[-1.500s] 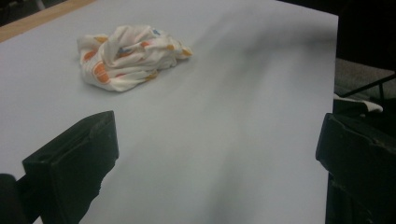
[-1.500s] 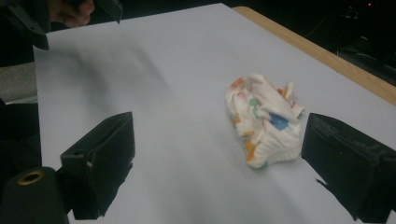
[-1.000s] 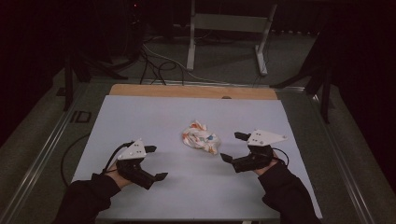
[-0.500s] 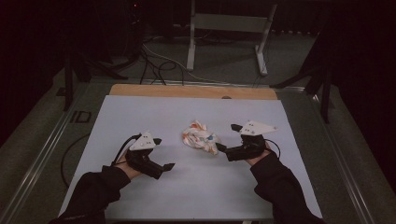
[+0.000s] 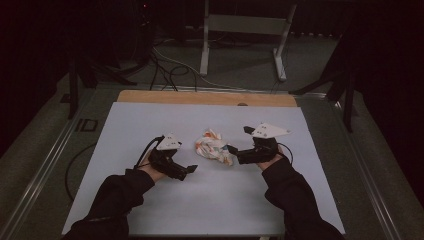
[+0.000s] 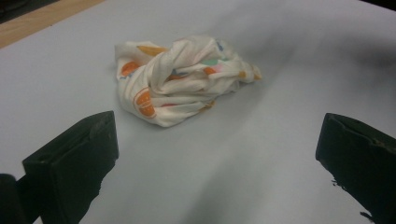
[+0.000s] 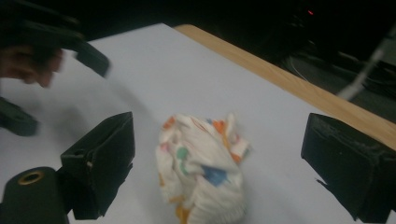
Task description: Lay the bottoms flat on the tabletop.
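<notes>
The fingers of the right gripper (image 5: 235,152) are spread wide, its tip just beside the crumpled patterned cloth (image 5: 213,146), with nothing pinched. The left gripper (image 5: 187,171) has its fingers spread too, near the cloth but apart from it. The cloth lies bunched at the middle of the white desk (image 5: 150,120). Judging from this, grasping and any spreading out remain undone.

- left gripper (image 5: 186,170) moved up the tabletop toward the crumpled cloth (image 5: 212,147), now near its left side, jaws wide apart
- right gripper (image 5: 234,152) closed in from the right, its fingers (image 5: 231,149) now just beside the cloth's right edge, jaws spread
</notes>
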Tool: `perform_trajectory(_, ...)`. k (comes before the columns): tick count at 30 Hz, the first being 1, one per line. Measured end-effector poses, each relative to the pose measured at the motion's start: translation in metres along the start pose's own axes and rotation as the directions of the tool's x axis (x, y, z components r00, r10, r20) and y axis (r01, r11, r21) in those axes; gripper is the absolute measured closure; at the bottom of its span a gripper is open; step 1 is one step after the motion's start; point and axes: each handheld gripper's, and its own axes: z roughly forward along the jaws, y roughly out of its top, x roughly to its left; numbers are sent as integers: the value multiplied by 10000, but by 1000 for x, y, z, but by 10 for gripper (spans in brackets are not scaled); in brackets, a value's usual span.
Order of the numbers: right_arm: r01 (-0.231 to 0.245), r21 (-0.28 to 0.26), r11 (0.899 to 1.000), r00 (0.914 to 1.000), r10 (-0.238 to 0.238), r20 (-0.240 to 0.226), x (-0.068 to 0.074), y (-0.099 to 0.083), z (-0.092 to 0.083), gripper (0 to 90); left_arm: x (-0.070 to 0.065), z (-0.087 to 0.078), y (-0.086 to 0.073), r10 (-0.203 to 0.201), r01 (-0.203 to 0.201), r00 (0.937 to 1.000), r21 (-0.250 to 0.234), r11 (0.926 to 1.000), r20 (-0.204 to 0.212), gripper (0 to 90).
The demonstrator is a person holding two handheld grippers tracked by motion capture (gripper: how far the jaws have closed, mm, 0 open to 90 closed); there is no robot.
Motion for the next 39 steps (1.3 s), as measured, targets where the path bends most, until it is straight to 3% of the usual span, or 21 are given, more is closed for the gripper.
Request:
perform_trajectory(3,16,-96,10000,9994,-19,-340,0,-2,5,126,3,9,-1,-77,82,9997,200,9998,-247,0)
perform_trajectory(5,8,147,9999,9996,-3,-290,1,-4,10,129,7,15,-3,-241,251,9987,234,9994,-446,1)
perform_trajectory(8,-381,318,9988,9979,397,-518,2,-8,17,132,13,25,-5,-248,275,9947,252,9993,-999,1)
perform_trajectory(14,-706,594,9957,9960,736,-501,2,-16,33,143,23,46,-6,-724,806,9915,734,9940,-1082,3)
perform_trajectory(19,-838,1029,9912,9957,873,-297,4,-22,43,280,25,62,-4,-584,717,9920,1187,9903,-1120,42)
perform_trajectory(24,-798,1355,9876,9964,830,-186,7,-27,58,389,30,73,-3,-853,1006,9878,1157,9882,-1299,186)
perform_trajectory(27,-747,1664,9832,9972,750,46,11,-29,68,439,35,78,-3,-780,963,9863,1232,9877,-1455,283)
perform_trajectory(30,-955,1960,9759,9953,905,344,11,-35,75,521,39,81,-4,-952,1147,9845,1297,9849,-1476,381)
perform_trajectory(32,-802,2276,9704,9965,725,421,13,-39,79,560,41,84,-4,-900,1107,9860,1473,9829,-1401,420)
perform_trajectory(35,-614,2657,9621,9977,514,443,14,-43,82,689,43,87,-4,-982,1163,9876,1501,9818,-1225,527)
perform_trajectory(37,-491,2805,9586,9983,383,439,13,-44,82,796,43,88,-3,-971,1116,9899,1452,9831,-1032,618)
perform_trajectory(39,-394,2831,9583,9981,245,560,13,-43,80,840,43,89,-2,-955,1094,9906,1481,9829,-981,735)
